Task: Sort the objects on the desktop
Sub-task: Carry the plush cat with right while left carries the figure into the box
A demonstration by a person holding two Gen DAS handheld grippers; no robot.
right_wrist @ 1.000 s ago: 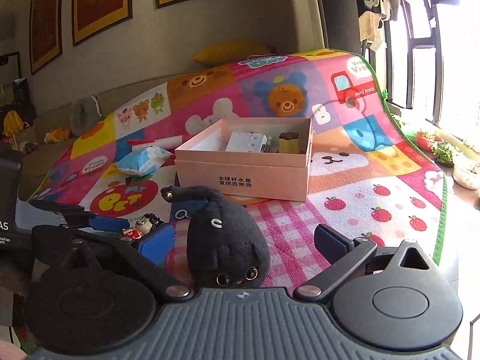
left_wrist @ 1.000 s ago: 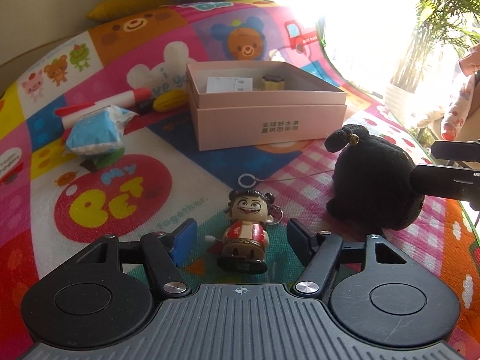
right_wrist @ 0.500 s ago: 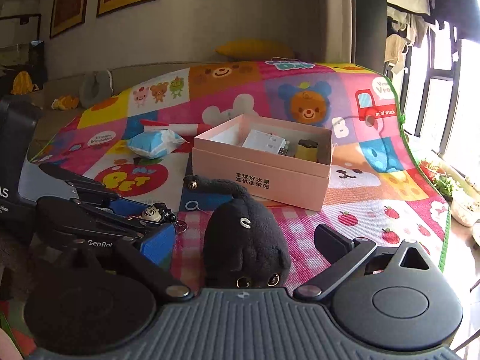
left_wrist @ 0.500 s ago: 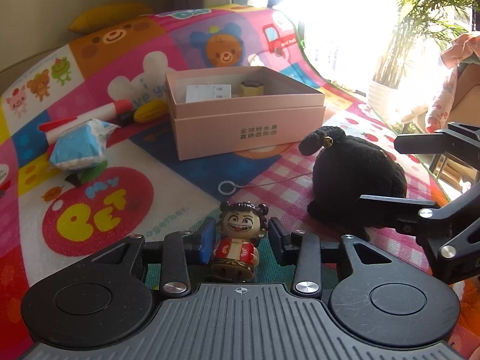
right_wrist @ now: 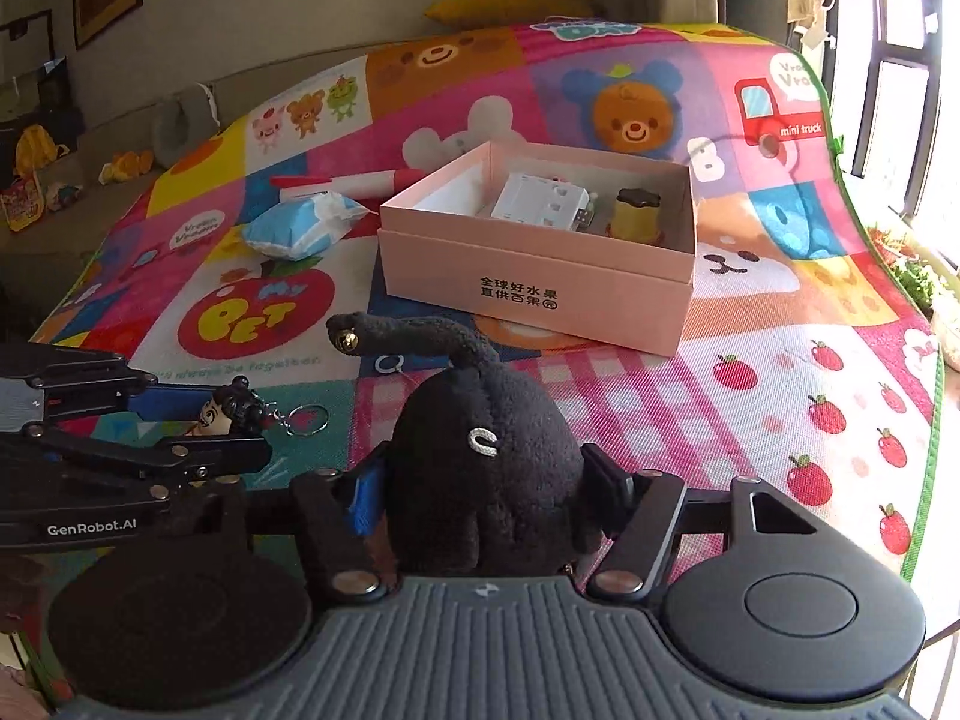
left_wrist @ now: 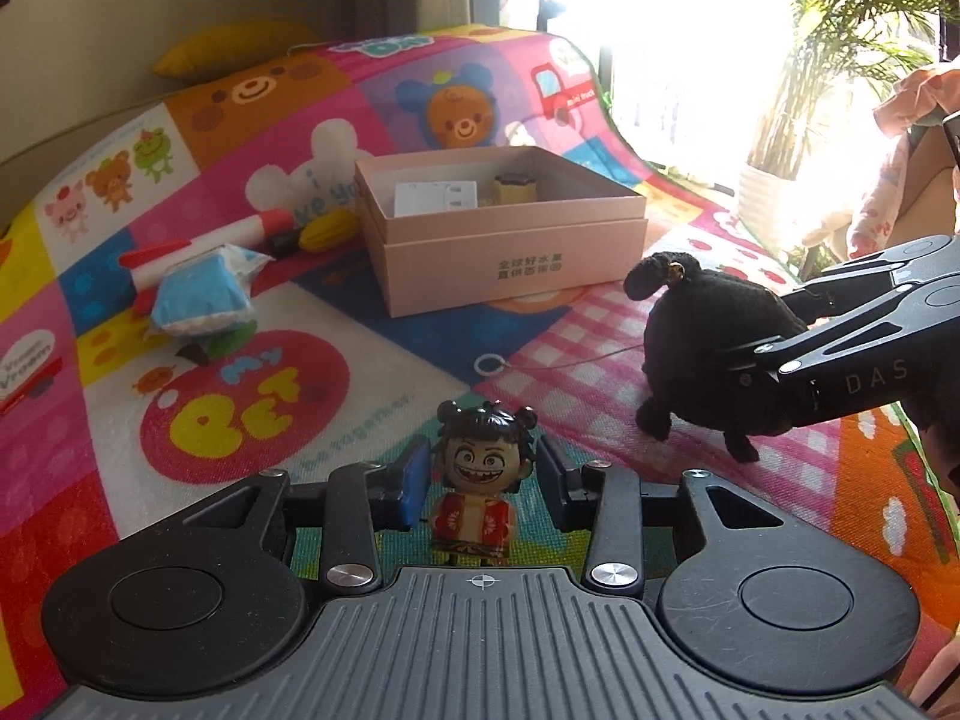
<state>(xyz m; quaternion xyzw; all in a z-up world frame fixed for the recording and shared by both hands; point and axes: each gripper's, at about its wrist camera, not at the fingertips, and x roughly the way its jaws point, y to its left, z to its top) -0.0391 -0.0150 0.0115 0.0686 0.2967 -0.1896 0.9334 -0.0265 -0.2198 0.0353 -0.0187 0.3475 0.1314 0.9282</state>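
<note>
My left gripper (left_wrist: 483,483) is shut on a small grinning doll figure (left_wrist: 480,480) in a red shirt, held above the mat. My right gripper (right_wrist: 489,489) is shut on a black plush cat (right_wrist: 480,468) with its tail up; the cat also shows in the left wrist view (left_wrist: 714,348). An open pink box (left_wrist: 510,240) stands on the mat beyond both; it holds a white block (right_wrist: 540,204) and a small yellow pudding toy (right_wrist: 636,216). The doll's head and key ring (right_wrist: 306,420) show at the left of the right wrist view.
A colourful play mat (left_wrist: 240,408) covers the surface. A blue-white tissue pack (left_wrist: 201,294), a red-white rocket toy (left_wrist: 204,240) and a yellow toy (left_wrist: 327,231) lie left of the box. A white ring on a cord (left_wrist: 489,366) lies mid-mat. A potted plant (left_wrist: 774,180) stands right.
Both grippers closed: the left on the doll, then the right on the plush cat. Both views have risen and pulled back a little from the mat.
</note>
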